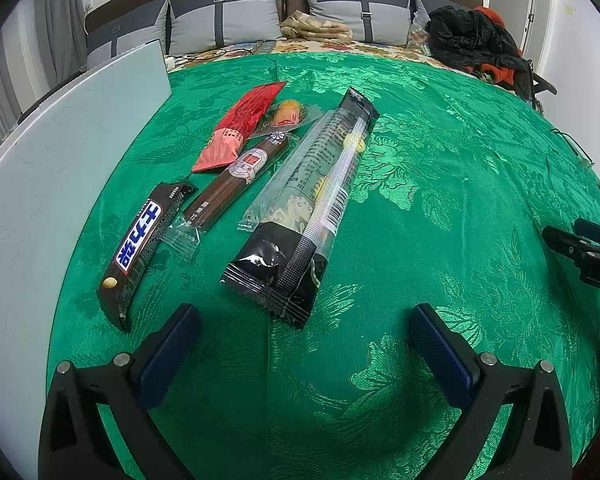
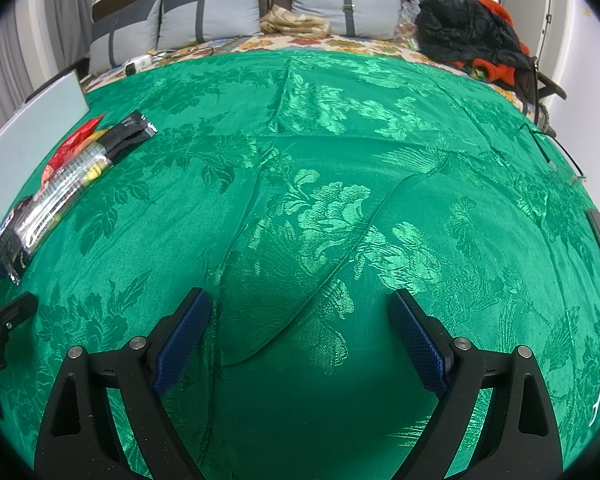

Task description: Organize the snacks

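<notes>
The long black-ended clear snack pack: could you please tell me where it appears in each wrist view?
Left wrist: the long snack pack lies centre frame, rightmost of the snacks.
Right wrist: it sits at the far left edge, in front of the other snacks.
Shared landmark: the white board beside the snacks.

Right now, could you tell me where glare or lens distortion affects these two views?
Left wrist view: glare streaks the long black-ended packet, and the fisheye bows the white board. Right wrist view: sheen brightens the green cloth, and the snacks are squeezed at the left edge; both frames are dark in the corners.
</notes>
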